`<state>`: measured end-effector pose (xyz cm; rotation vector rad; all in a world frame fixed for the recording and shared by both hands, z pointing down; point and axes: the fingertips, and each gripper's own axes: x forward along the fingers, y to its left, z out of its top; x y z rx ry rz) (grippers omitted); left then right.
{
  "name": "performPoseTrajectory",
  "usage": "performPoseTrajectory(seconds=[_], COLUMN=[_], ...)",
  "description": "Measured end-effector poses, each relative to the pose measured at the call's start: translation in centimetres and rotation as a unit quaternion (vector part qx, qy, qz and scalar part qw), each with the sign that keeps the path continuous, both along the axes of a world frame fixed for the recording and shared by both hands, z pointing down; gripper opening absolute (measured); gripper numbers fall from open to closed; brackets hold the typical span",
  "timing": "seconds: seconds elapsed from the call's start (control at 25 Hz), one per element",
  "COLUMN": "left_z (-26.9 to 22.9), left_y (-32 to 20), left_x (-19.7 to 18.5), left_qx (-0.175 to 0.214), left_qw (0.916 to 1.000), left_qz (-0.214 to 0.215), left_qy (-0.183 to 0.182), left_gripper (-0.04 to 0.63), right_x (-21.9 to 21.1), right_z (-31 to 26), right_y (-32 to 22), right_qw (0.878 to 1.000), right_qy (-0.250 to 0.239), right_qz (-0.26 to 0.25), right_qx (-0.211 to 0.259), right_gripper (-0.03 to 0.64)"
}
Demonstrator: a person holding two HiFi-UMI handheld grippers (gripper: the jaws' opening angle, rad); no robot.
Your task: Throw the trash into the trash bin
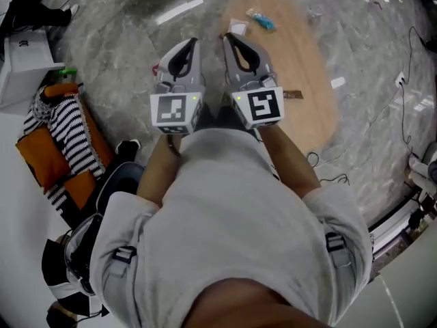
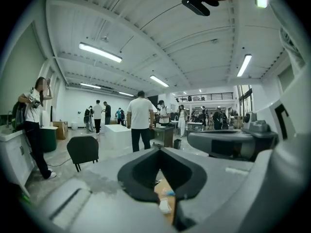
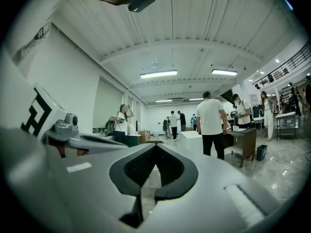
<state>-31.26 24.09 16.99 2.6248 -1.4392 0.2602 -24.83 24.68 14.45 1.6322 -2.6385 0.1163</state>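
Observation:
My two grippers are held side by side in front of the person's chest, both empty. The left gripper [image 1: 194, 42] [image 2: 156, 147] has its jaws closed tip to tip with nothing between them. The right gripper [image 1: 224, 37] [image 3: 156, 145] is shut the same way. Ahead of them stands an oval wooden table [image 1: 307, 108]. On its far end lie a blue wrapper [image 1: 263, 21] [image 2: 168, 192] and a white scrap [image 1: 237, 27] [image 2: 164, 206]. Another white scrap [image 1: 338, 83] and a dark strip [image 1: 292, 94] lie nearer the table's right side.
An orange bag with striped cloth [image 1: 58, 139] and a white box [image 1: 27, 60] lie on the floor at the left. Cables [image 1: 328, 176] trail right of the table. Several people [image 2: 140, 120] stand across the room near a black chair [image 2: 83, 150], desks and a small dark bin [image 3: 261, 152].

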Motion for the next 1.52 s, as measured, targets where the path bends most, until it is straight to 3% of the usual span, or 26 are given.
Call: performPoseTrajectory(seconds=[0.32,0.48,0.64,1.08,1.52], left_z=[5.7,7.5,13.6,29.9,34.6], left_y=[-14.4,-18.1,-22.1,-24.6,-24.6], left_x=[-0.4,0.4,0.3,5.1,4.9], left_qx=[-0.052,-0.071,-0.123,-0.221,-0.252], left_qw=[0.9959,0.9839,0.9731,0.9405,0.9287], left_qz=[0.071,0.164,0.195,0.257,0.269], left_qy=[0.018,0.004,0.001,-0.025,-0.042], left_gripper=[0.018,0.018,0.018,0.018,0.018], right_x=[-0.4,-1.0,-0.2,4.0,5.6], right_z=[8.2,11.5,15.8,32.0,39.3], right_y=[-12.2,-15.7,-17.9,-20.8,-20.4], right_qw=[0.993,0.983,0.965,0.922,0.890], right_qy=[0.033,0.037,0.047,0.042,0.034], right_qz=[0.074,0.108,0.164,0.209,0.231], right_qx=[-0.085,-0.146,-0.197,-0.322,-0.392], right_gripper=[0.008,0.008,0.008,0.008,0.008])
